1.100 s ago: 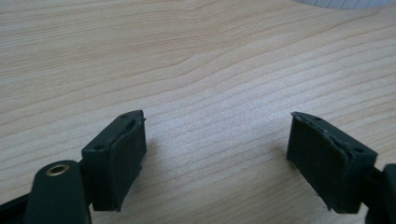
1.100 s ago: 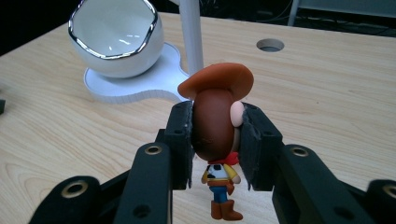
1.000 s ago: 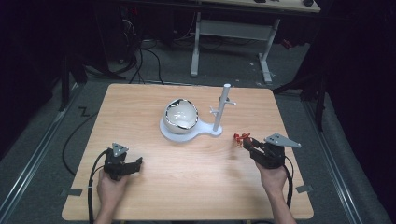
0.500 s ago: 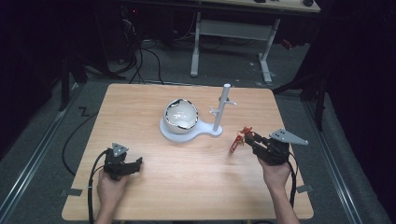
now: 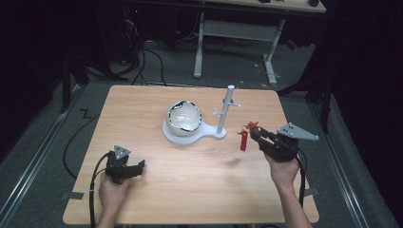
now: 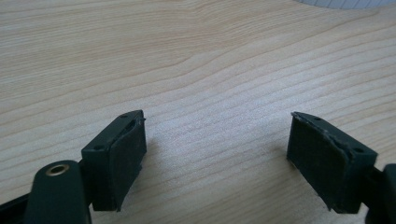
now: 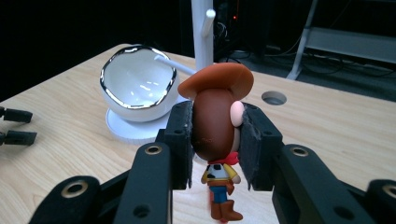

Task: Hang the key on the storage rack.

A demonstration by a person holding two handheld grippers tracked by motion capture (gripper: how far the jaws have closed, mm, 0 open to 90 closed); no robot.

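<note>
The right tongs [image 7: 215, 140] pinch the head of a little cowboy doll [image 7: 217, 126] with a brown hat. The doll hangs straight down, feet low, just above the tabletop [image 5: 190, 190]. In the high view the doll [image 5: 244, 138] is at the middle right, and the white stand [image 5: 227, 111] with its small pegs is near it, a bit to the upper left. The right tongs [image 5: 254, 134] are much nearer the stand than the left tongs [image 5: 140, 165], which sit at the lower left, well apart.

The right gripper view shows the doll's hat and boots, and the shiny white bowl [image 7: 136, 84] behind it. The left gripper view shows the left tongs [image 6: 217, 154] wide, with nothing between them.
</note>
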